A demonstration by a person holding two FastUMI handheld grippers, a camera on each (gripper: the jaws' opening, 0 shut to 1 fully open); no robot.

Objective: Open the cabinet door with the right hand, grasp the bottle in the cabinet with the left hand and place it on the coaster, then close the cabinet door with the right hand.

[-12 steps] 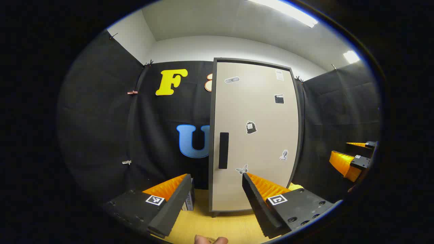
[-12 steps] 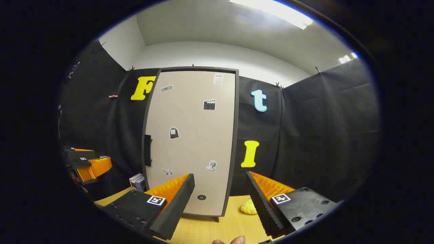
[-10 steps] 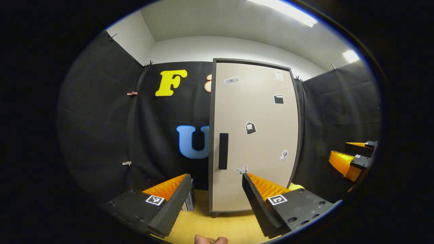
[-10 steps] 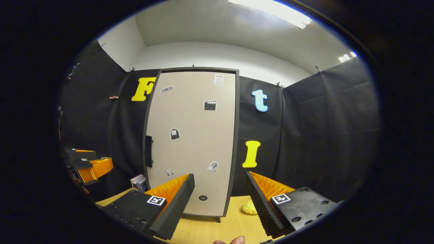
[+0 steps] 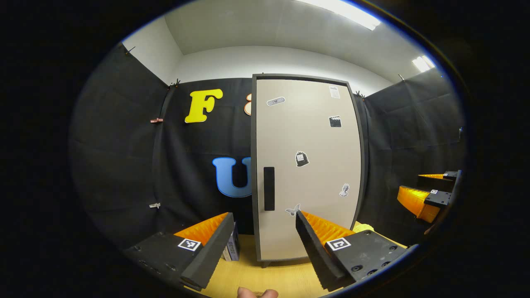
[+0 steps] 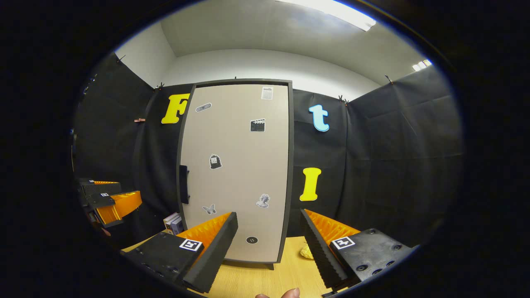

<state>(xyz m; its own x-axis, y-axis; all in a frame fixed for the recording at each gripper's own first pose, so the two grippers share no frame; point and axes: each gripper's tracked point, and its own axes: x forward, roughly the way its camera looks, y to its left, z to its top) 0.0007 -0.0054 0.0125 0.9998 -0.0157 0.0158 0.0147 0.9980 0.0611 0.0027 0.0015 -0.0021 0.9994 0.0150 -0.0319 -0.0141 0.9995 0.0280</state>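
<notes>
Cabinet door (image 5: 306, 165) is sitting shut on the table (image 6: 256, 279), and both the left gripper (image 5: 261, 244) and right gripper (image 6: 269, 244) are hanging back with fingers spread, gripping nothing.

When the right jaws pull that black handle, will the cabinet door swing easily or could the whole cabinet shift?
The cabinet door looks like a thin rigid panel, so probably light. The handle sits opposite the hinge side, giving good leverage. The cabinet is tall and narrow on small feet, so a hard pull might rock it.
</notes>
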